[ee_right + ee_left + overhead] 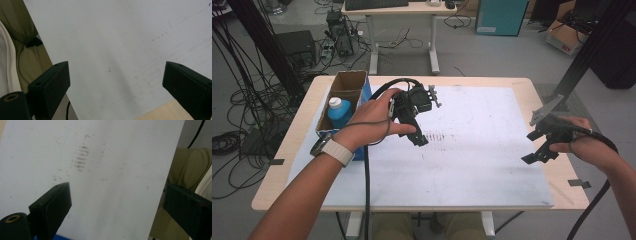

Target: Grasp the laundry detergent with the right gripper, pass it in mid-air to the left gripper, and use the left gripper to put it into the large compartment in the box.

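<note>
I am holding my left fingers point(418, 135) and right fingers point(537, 150) wide and empty over the counter point(492, 165). Just left of my left fingers the blue bottle point(340, 113) in the box point(347, 82) looks light, stiff and slick, so I am judging its body under the cap the best hold

Blue bottle point(339, 112) left of the left claw point(416, 134): lower part hidden inside the cardboard box point(347, 82), label too small to read. Box's near wall covered by the left hand point(372, 120). In the left gripper view both black claw halves are cut off by the bottom edge, the one on the right also by the side edge. Right gripper view: same cropping. Smudge marks point(81, 157) ahead of the left claw are blurred.
</note>
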Demonstrator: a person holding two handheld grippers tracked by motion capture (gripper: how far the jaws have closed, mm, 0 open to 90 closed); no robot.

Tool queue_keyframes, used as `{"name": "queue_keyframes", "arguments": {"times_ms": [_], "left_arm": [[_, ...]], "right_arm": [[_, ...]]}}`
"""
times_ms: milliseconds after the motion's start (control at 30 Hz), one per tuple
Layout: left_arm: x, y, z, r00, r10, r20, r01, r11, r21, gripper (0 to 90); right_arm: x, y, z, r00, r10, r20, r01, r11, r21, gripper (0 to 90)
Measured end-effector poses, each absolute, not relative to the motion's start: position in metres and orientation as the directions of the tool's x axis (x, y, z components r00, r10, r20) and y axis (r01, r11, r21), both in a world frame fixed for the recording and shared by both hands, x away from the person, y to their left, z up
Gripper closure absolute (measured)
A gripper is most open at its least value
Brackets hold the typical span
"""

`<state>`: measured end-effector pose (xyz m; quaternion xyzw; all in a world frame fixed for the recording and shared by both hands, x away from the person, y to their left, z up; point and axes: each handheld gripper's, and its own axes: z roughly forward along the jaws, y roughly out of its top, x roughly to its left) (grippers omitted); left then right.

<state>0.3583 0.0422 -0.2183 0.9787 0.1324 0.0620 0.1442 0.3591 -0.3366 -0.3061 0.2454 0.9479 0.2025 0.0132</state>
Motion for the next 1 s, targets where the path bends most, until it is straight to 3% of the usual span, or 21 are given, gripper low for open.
{"name": "queue_keyframes", "arguments": {"times_ms": [1000], "left_arm": [[0.3584, 0.0457, -0.2191, 0.956, 0.284, 0.075, 0.249, -0.919, 0.305, 8.8]], "right_arm": [[0.3569, -0.3356, -0.3046, -0.878, 0.473, 0.074, 0.462, 0.797, 0.389, 7.7]]}}
